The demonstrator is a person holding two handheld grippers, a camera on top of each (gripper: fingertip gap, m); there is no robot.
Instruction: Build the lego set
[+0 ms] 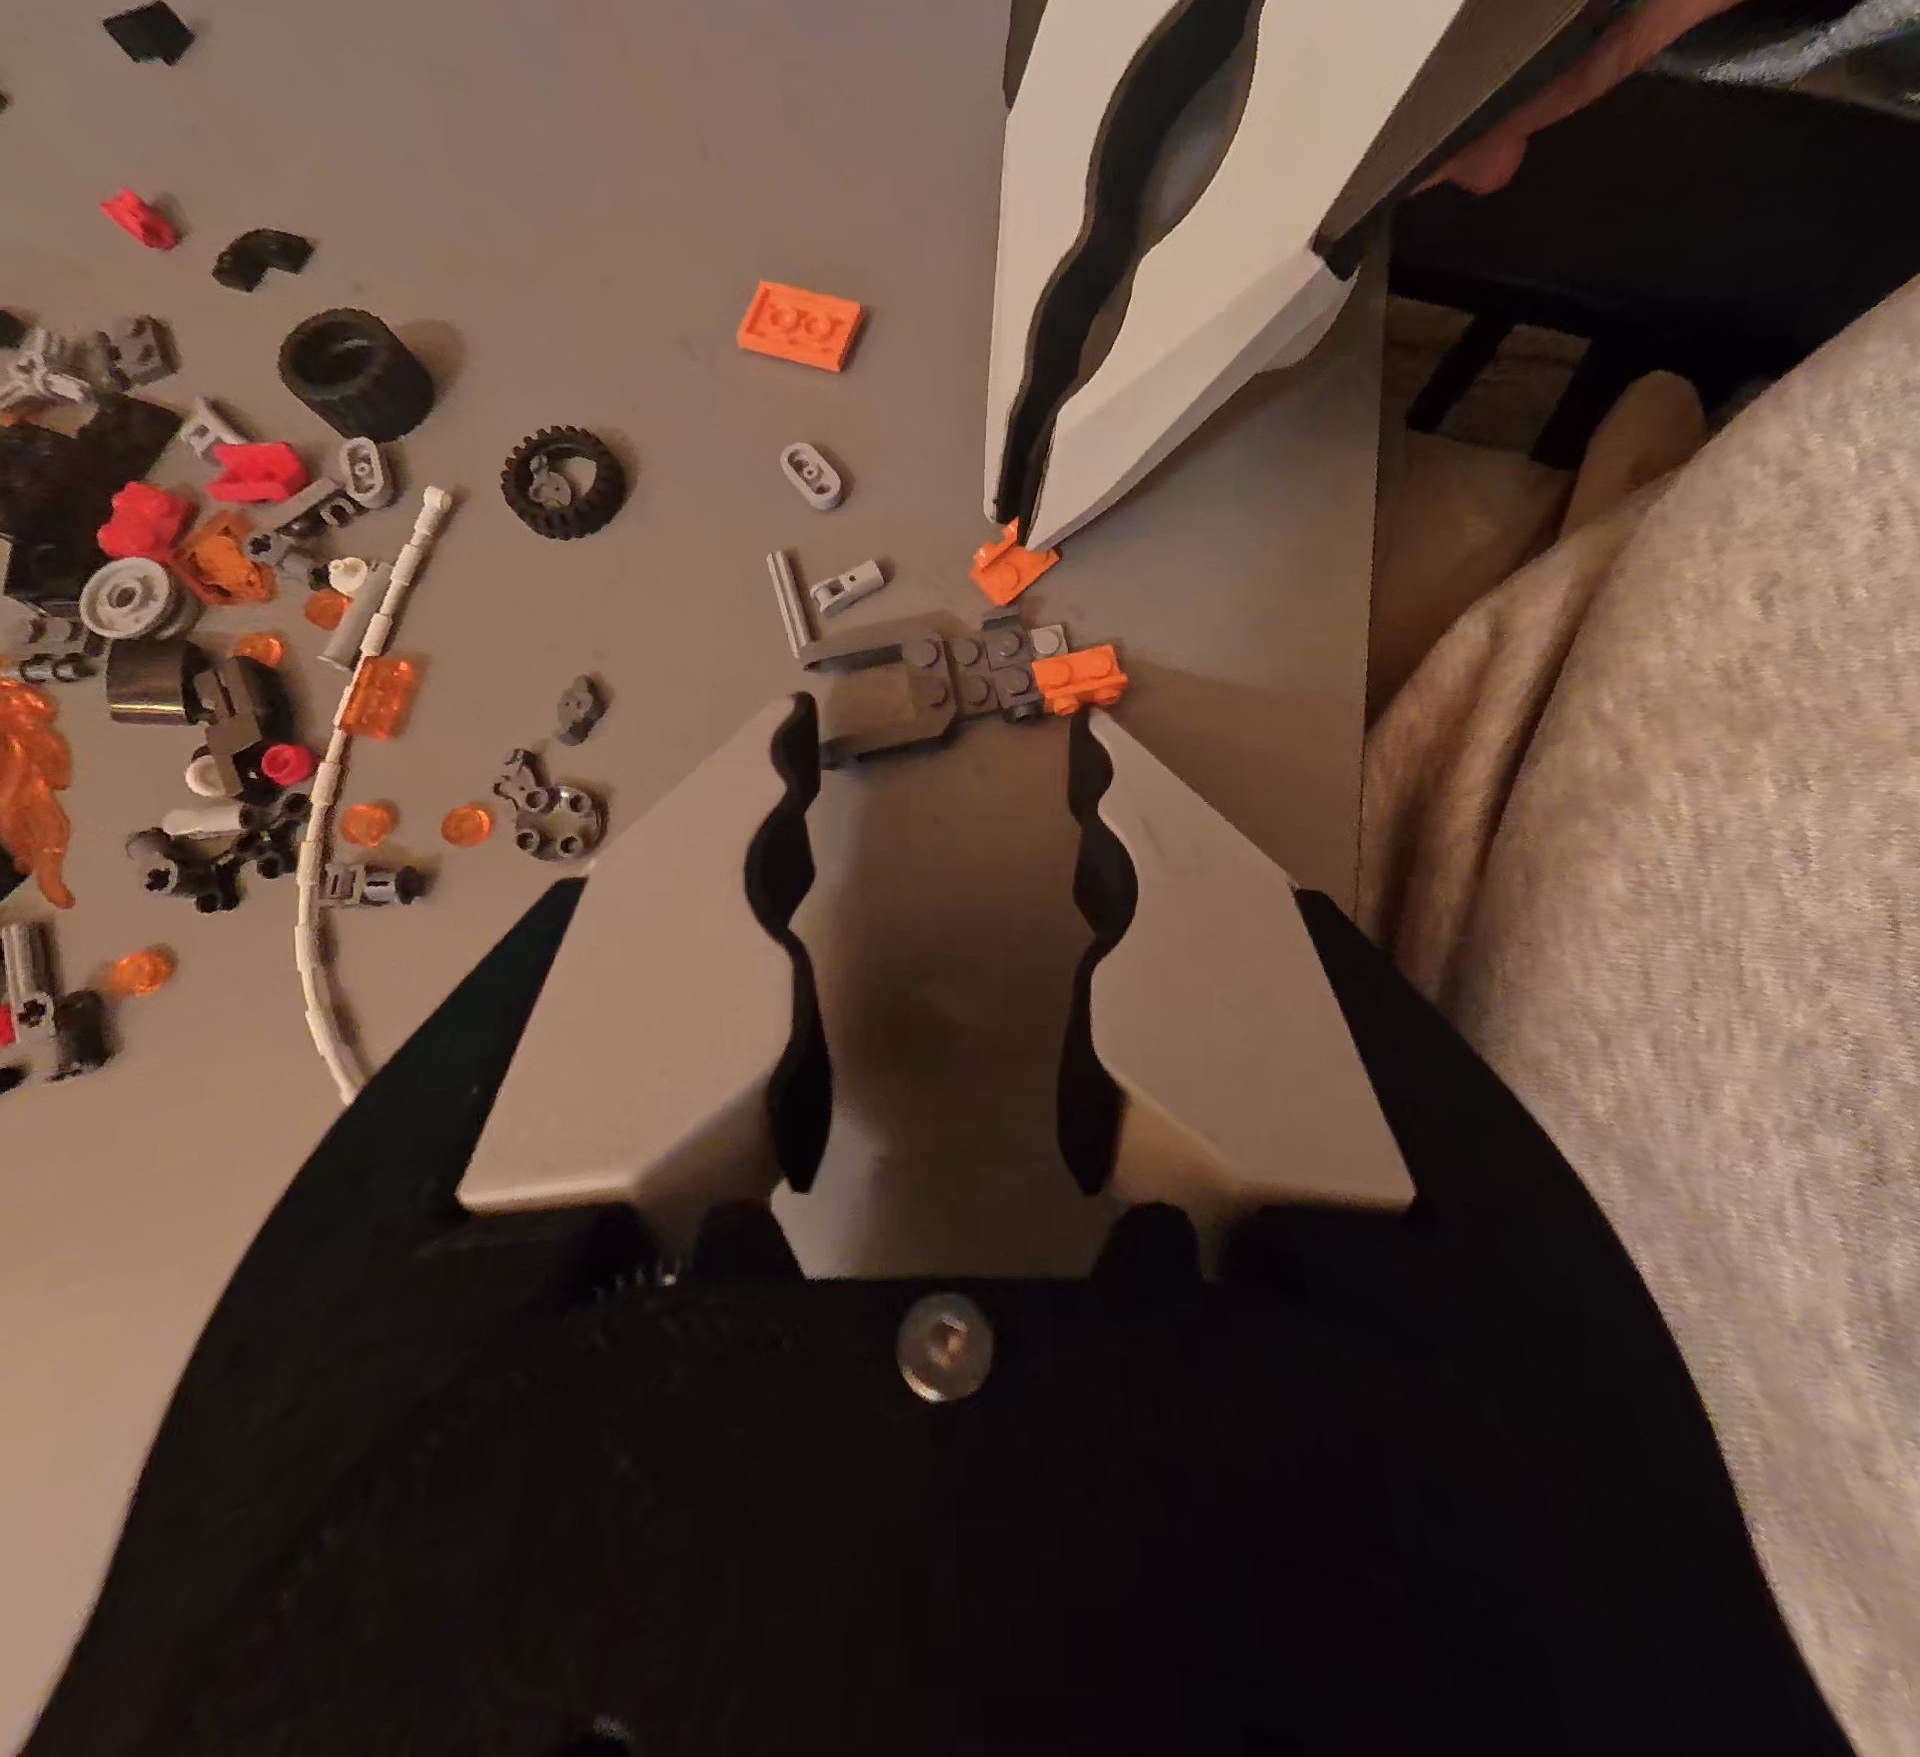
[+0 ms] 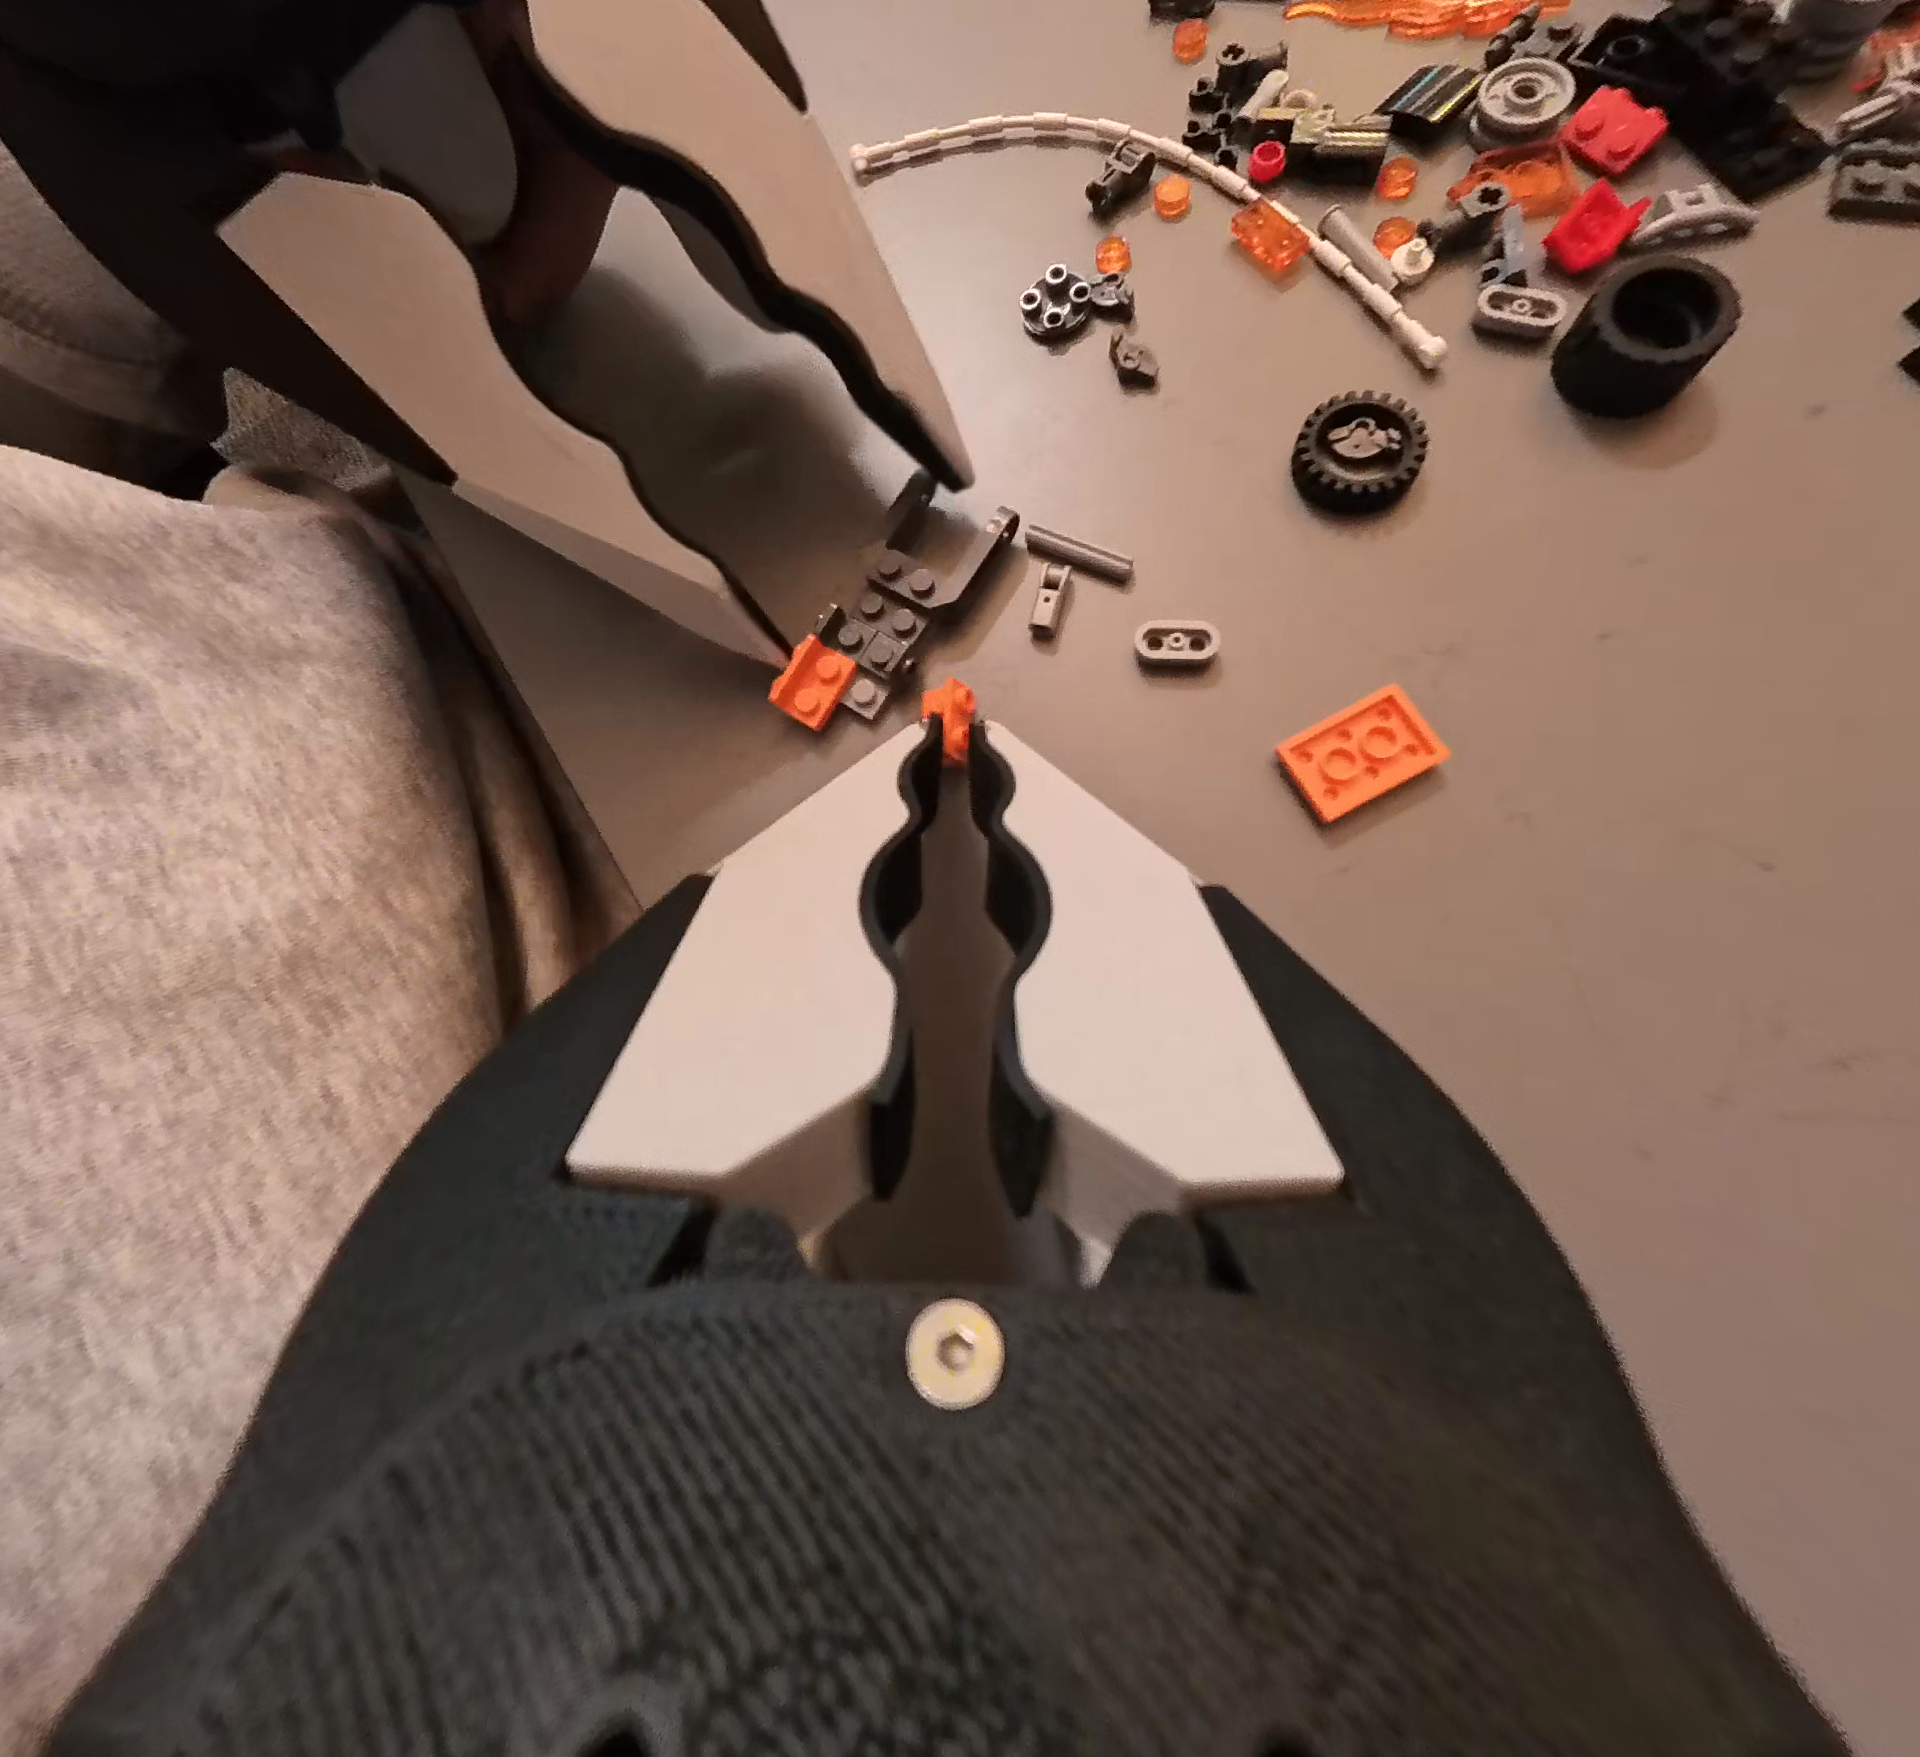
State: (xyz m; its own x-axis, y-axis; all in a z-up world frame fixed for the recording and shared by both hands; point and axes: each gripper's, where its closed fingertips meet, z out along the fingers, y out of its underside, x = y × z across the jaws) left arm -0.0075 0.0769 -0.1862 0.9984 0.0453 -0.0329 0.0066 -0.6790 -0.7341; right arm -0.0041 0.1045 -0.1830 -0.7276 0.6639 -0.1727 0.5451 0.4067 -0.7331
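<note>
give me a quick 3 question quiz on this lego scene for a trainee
1. True or false: the right claw is shut on a small orange piece.
2. Which lies nearest the orange plate? A) grey oval link B) wide black tyre C) flame piece
3. Fill in: the left claw is ____, its tips either side of the grey build.

Key: 1 true; 2 A; 3 open
</note>
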